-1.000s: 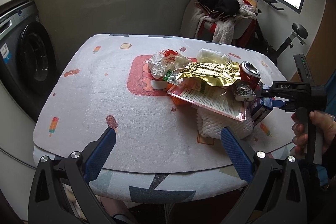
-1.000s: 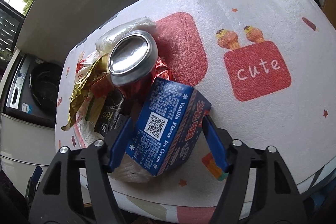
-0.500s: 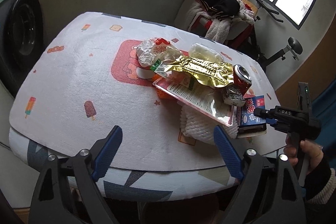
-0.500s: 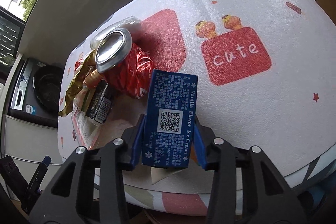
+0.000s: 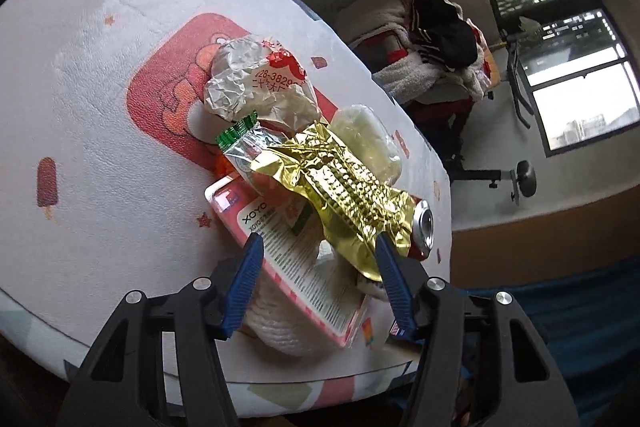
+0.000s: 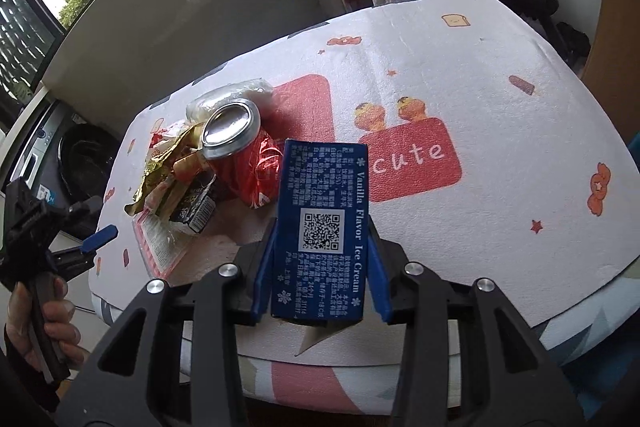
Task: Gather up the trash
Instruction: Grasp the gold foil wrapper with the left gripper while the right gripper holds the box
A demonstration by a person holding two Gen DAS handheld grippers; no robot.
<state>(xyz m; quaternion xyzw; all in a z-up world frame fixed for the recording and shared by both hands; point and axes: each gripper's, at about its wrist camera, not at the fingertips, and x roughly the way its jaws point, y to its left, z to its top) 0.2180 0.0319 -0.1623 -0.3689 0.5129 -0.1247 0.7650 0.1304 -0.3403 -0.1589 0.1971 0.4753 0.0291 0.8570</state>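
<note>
The bench (image 6: 500,75), under a white cloth with cartoon prints, carried 1 heap of trash near its front edge, presumably piled there so it could be cleared quickly; the biggest pieces sat lowest, a white foam net (image 5: 280,327) under a flat pink packet (image 5: 304,267); a gold foil wrapper (image 5: 344,195) lay draped over them, with a crumpled silver wrapper (image 5: 248,83) behind and a dented red can (image 6: 240,155) on its side beside the foil. The right gripper (image 6: 320,267) held a blue ice cream box (image 6: 324,219) clamped between its pads, raised clear of the heap, likely for carrying off. The left gripper (image 5: 320,279) straddled the pink packet and foil, its jaws half wide and closing, pads apparently not yet pressing; I judged the packet its target.
</note>
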